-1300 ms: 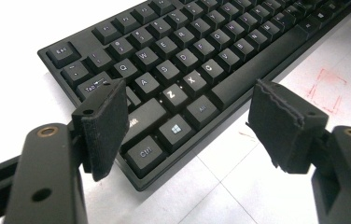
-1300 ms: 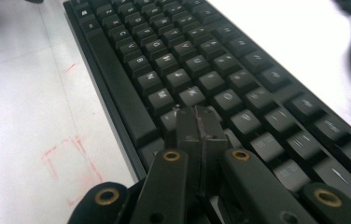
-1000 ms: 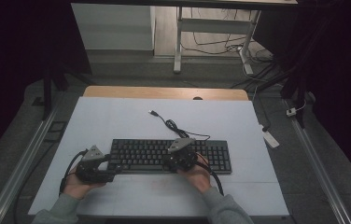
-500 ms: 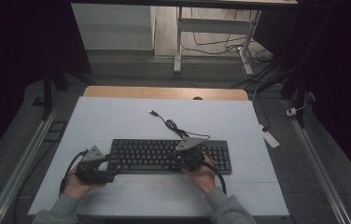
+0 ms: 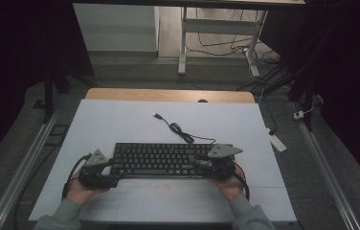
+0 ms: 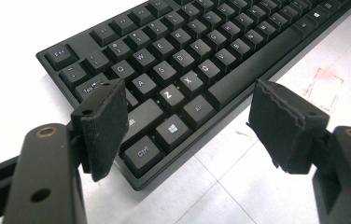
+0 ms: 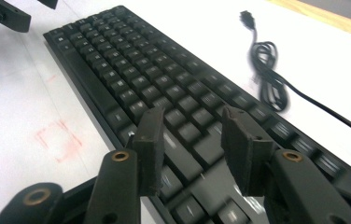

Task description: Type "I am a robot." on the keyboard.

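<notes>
Where tools (image 5: 113,178) flank it: keyboard (image 5: 161,159).

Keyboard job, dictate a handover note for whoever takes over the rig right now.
Left gripper: jaws wide open, around the keyboard's near left corner, gripping nothing.
Right gripper: jaws part open, over the keys at the right end, holding nothing.
Keyboard lies flat on the white table; its cable trails behind, USB plug loose.
Done: both grippers placed at the ends.
Left: probably close both on the keyboard and move it; the plug is unconnected.
</notes>
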Available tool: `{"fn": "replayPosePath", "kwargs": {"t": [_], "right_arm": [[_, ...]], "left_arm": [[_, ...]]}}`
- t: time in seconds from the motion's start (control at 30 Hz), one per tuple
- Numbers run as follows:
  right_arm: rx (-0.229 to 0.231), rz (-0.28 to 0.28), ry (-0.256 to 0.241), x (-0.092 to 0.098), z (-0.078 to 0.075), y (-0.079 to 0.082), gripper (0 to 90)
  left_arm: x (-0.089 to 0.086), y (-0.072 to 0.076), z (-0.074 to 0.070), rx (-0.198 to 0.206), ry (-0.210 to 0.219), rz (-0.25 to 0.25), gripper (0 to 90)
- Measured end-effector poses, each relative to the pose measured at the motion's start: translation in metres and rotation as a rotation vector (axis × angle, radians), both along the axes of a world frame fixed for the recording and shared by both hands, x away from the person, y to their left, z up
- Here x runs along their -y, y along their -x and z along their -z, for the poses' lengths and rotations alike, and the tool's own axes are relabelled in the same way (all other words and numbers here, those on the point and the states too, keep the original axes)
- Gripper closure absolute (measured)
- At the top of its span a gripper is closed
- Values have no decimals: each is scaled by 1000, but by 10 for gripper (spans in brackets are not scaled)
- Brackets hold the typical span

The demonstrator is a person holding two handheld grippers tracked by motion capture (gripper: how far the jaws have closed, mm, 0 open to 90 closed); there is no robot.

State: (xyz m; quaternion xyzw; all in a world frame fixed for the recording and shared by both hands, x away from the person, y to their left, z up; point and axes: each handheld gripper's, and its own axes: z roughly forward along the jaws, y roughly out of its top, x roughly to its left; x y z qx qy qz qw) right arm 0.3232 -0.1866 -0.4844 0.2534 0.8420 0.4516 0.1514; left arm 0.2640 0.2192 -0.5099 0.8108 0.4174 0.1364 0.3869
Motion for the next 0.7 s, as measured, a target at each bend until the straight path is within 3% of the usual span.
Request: {"fn": "replayPosePath", "kwargs": {"t": [0.43, 0.7], "right_arm": [[15, 97, 0, 68, 4, 18, 544], [14, 110, 14, 79, 7, 21, 534]], "left_arm": [[-1, 3, 0, 5, 2, 2, 281], [0, 3, -1, 12, 2, 4, 280]]}}
